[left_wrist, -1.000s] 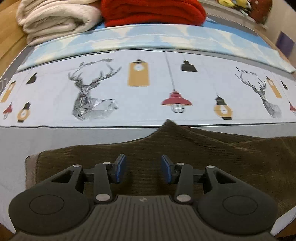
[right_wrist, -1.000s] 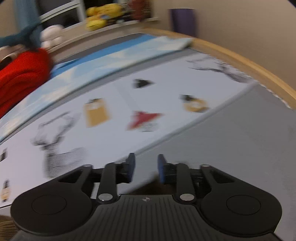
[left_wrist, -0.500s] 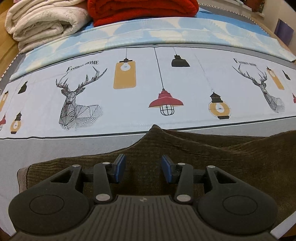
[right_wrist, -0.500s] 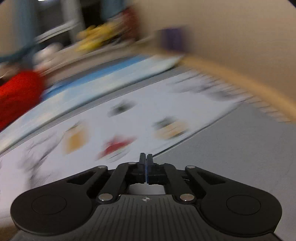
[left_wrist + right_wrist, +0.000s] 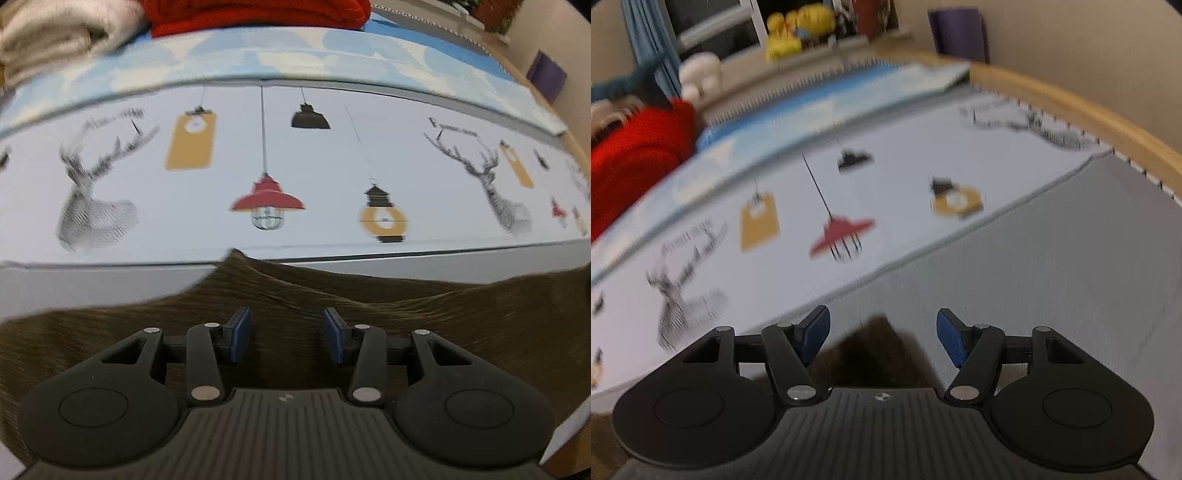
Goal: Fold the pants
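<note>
Dark brown corduroy pants (image 5: pixel 369 306) lie spread across the near part of a bed, one point of cloth peaking toward the printed sheet. My left gripper (image 5: pixel 287 334) hovers over the pants, tilted down, its blue pads apart with only cloth below them, nothing pinched. In the right wrist view an end of the brown pants (image 5: pixel 879 350) pokes out on the grey cover. My right gripper (image 5: pixel 882 334) is above that end with its jaws opening wide; the cloth shows under the gap, and the pads do not press on it.
The bed sheet (image 5: pixel 332 166) carries deer and lamp prints, with a blue band behind. A red blanket (image 5: pixel 258 14) and a cream blanket (image 5: pixel 55 40) are stacked at the far side. A wooden bed edge (image 5: pixel 1089 114), yellow plush toys (image 5: pixel 790 29) and a purple roll (image 5: pixel 960 33) stand at the right.
My right gripper closed to shut half a second ago and now stands wide open, lower over the pants' end. The left gripper slid along the pants, its opening unchanged.
</note>
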Demonstrator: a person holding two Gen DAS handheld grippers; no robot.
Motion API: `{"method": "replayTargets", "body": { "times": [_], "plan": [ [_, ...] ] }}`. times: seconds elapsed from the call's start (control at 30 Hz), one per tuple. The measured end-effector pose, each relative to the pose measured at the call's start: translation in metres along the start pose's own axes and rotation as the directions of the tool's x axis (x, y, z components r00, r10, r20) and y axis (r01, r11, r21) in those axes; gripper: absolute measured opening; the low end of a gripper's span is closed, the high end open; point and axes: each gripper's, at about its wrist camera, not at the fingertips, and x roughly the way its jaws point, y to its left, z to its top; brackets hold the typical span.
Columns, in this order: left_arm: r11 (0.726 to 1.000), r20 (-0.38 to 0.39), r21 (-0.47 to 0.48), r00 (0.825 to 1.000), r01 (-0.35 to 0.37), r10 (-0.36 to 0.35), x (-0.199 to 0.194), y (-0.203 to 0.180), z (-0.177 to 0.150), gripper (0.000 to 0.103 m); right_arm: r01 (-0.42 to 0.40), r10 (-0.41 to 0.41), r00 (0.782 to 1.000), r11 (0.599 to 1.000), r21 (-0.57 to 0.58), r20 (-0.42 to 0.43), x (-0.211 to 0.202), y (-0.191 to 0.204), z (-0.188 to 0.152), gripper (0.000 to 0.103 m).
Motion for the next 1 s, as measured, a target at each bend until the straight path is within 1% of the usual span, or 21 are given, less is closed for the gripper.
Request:
{"method": "replayTargets", "body": {
  "times": [0.03, 0.07, 0.1, 0.13, 0.17, 0.2, 0.23, 0.27, 0.33, 0.37, 0.43, 0.53, 0.57, 0.6, 0.63, 0.7, 0.77, 0.83, 0.9, 0.97, 1.0],
  "plan": [
    [1.0, -0.006, -0.024, 1.0, 0.015, -0.015, 0.002, 0.001, 0.001, 0.048, 0.003, -0.003, 1.0, 1.0, -0.002, -0.02, 0.005, 0.0, -0.002, 0.062],
    [0.999, -0.009, -0.048, 1.0, 0.026, -0.027, 0.003, 0.002, 0.002, 0.047, 0.003, -0.004, 1.0, 1.0, -0.008, -0.029, 0.008, 0.001, -0.004, 0.049],
    [0.997, -0.005, -0.072, 0.999, 0.035, -0.035, 0.004, 0.004, 0.004, 0.047, -0.008, 0.007, 1.0, 1.0, -0.017, -0.03, 0.009, 0.003, -0.005, 0.029],
    [0.995, 0.002, -0.094, 0.999, 0.044, -0.044, 0.005, 0.006, 0.006, 0.047, -0.022, 0.021, 0.999, 0.999, -0.026, -0.029, 0.006, 0.004, -0.008, 0.026],
    [0.992, 0.007, -0.112, 0.999, 0.05, -0.049, 0.005, 0.008, 0.008, 0.047, -0.036, 0.035, 0.999, 0.999, -0.039, -0.012, 0.001, 0.005, -0.009, 0.014],
    [0.99, 0.01, -0.13, 0.998, 0.055, -0.055, 0.006, 0.01, 0.01, 0.045, -0.05, 0.05, 0.999, 0.998, -0.043, 0.017, -0.004, 0.007, -0.007, 0.012],
    [0.988, 0.015, -0.143, 0.998, 0.062, -0.061, 0.007, 0.012, 0.012, 0.045, -0.058, 0.059, 0.997, 0.998, -0.022, 0.045, -0.011, 0.005, -0.003, 0.012],
    [0.987, 0.019, -0.146, 0.997, 0.071, -0.069, 0.007, 0.012, 0.014, 0.045, -0.064, 0.062, 0.996, 0.997, 0.033, 0.068, -0.016, 0.0, 0.001, 0.012],
    [0.987, 0.016, -0.139, 0.996, 0.085, -0.084, 0.01, 0.009, 0.017, 0.044, -0.052, 0.044, 0.997, 0.99, 0.133, 0.065, -0.016, -0.014, 0.003, 0.012],
    [0.987, 0.009, -0.134, 0.996, 0.092, -0.091, 0.012, 0.006, 0.017, 0.043, -0.036, 0.031, 0.999, 0.989, 0.145, 0.035, -0.012, -0.017, -0.001, 0.012],
    [0.988, -0.015, -0.11, 0.993, 0.112, -0.115, 0.019, -0.001, 0.018, 0.042, 0.001, 0.0, 1.0, 0.993, 0.117, -0.007, -0.006, -0.017, -0.008, 0.012],
    [0.989, -0.085, -0.043, 0.986, 0.144, -0.147, 0.031, -0.016, 0.014, 0.041, 0.001, 0.001, 1.0, 0.993, 0.115, -0.019, -0.004, -0.018, -0.011, 0.012],
    [0.989, -0.103, -0.025, 0.984, 0.143, -0.145, 0.036, -0.021, 0.012, 0.038, 0.002, 0.0, 1.0, 0.994, 0.106, -0.02, -0.003, -0.018, -0.011, 0.012],
    [0.992, -0.12, -0.008, 0.984, 0.13, -0.13, 0.044, -0.025, 0.01, 0.033, 0.005, -0.003, 1.0, 0.995, 0.099, -0.023, -0.002, -0.017, -0.012, 0.012],
    [0.994, -0.135, 0.007, 0.985, 0.11, -0.108, 0.053, -0.029, 0.009, 0.031, 0.008, -0.005, 1.0, 0.995, 0.095, -0.028, -0.001, -0.017, -0.012, 0.012],
    [0.996, -0.119, 0.035, 0.99, 0.084, -0.079, 0.073, -0.034, 0.01, 0.028, 0.018, -0.015, 0.999, 0.996, 0.085, -0.036, 0.002, -0.016, -0.014, 0.013],
    [0.997, -0.103, 0.057, 0.994, 0.045, -0.039, 0.09, -0.035, 0.01, 0.027, 0.025, -0.023, 0.999, 0.997, 0.077, -0.037, 0.003, -0.015, -0.014, 0.015],
    [0.998, -0.07, 0.047, 0.997, 0.038, -0.035, 0.091, -0.035, 0.012, 0.027, 0.038, -0.035, 0.998, 0.996, 0.078, -0.043, 0.004, -0.014, -0.013, 0.018],
    [0.999, -0.074, 0.039, 0.997, 0.036, -0.033, 0.088, -0.034, 0.012, 0.027, 0.058, -0.053, 0.997, 0.994, 0.094, -0.054, 0.004, -0.015, -0.013, 0.038],
    [0.999, -0.086, 0.025, 0.996, 0.034, -0.032, 0.076, -0.035, 0.014, 0.027, 0.073, -0.067, 0.996, 0.991, 0.116, -0.054, 0.001, -0.02, -0.01, 0.047],
    [0.998, -0.071, 0.028, 0.996, 0.05, -0.048, 0.066, -0.038, 0.015, 0.027, 0.073, -0.067, 0.997, 0.989, 0.129, -0.047, -0.002, -0.023, -0.009, 0.049]
  ]
}}
